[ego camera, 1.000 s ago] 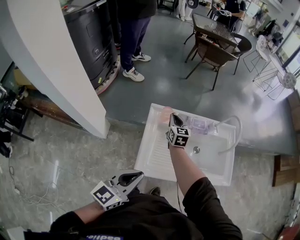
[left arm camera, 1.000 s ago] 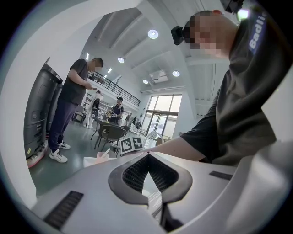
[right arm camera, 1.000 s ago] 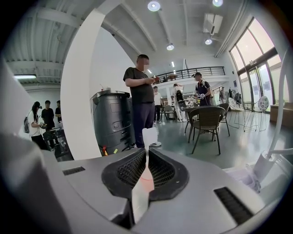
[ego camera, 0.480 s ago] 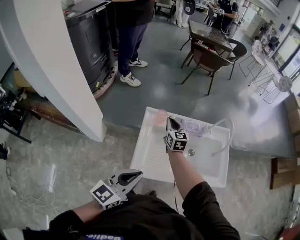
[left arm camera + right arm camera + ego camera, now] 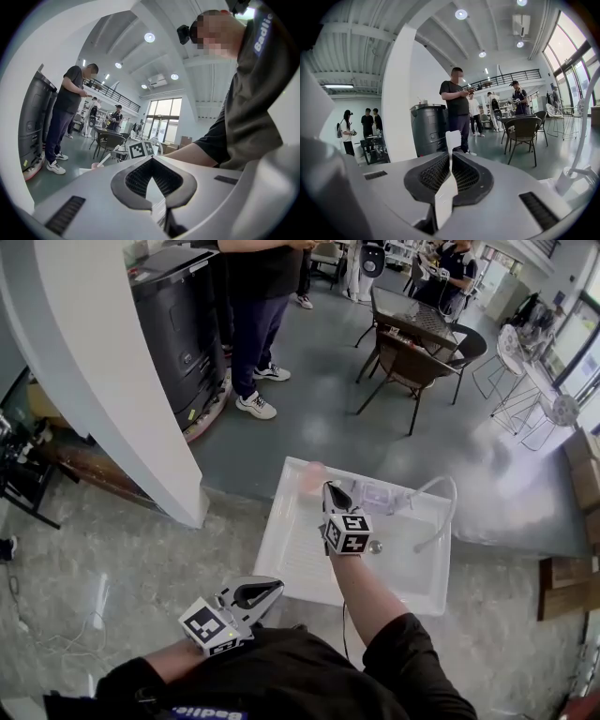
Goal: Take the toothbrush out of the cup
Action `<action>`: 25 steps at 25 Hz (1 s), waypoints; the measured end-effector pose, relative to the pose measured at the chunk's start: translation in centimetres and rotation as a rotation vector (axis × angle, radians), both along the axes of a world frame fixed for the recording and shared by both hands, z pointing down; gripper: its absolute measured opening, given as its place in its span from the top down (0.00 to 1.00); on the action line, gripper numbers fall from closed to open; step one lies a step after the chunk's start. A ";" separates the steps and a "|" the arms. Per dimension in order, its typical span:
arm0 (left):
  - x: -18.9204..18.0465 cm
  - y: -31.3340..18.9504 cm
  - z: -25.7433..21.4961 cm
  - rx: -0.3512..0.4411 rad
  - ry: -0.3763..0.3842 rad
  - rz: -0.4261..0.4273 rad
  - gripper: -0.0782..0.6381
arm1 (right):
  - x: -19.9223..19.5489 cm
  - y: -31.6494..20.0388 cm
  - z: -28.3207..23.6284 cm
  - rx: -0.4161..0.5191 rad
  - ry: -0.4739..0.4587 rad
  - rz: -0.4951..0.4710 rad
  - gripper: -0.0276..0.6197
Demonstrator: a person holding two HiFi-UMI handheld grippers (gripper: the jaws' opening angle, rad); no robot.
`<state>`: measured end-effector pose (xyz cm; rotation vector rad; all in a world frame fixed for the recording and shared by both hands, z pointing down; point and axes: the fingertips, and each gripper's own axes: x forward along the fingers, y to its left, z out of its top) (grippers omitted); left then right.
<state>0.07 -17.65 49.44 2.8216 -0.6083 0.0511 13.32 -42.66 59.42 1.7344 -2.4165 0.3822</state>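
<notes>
Right gripper view shows the right tongs (image 5: 451,157) clenched on a white plastic toothbrush (image 5: 453,139), head upright. Head view: they hover beside the pink cup (image 5: 312,476) at the white sink (image 5: 291,549)'s far rim, open basin below; left tongs (image 5: 272,589) closed, empty.

One white sink (image 5: 281,554) stands before the person. Two grippers show: the right gripper (image 5: 330,489) above the sink's basin, the left gripper (image 5: 267,592) just short of its near edge. There is one toothbrush (image 5: 452,139), one pink cup (image 5: 312,476) at the sink's far left corner and one curved tap (image 5: 439,502) at its right side. Beyond the sink stand one black bin (image 5: 178,320), one dark table (image 5: 412,315) and two dark chairs (image 5: 405,357).
</notes>
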 end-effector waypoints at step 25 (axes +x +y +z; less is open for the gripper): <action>2.1 2.0 -0.3 0.020 -0.017 -0.012 0.89 | -2.9 10.9 -1.2 0.000 -0.069 -0.180 0.91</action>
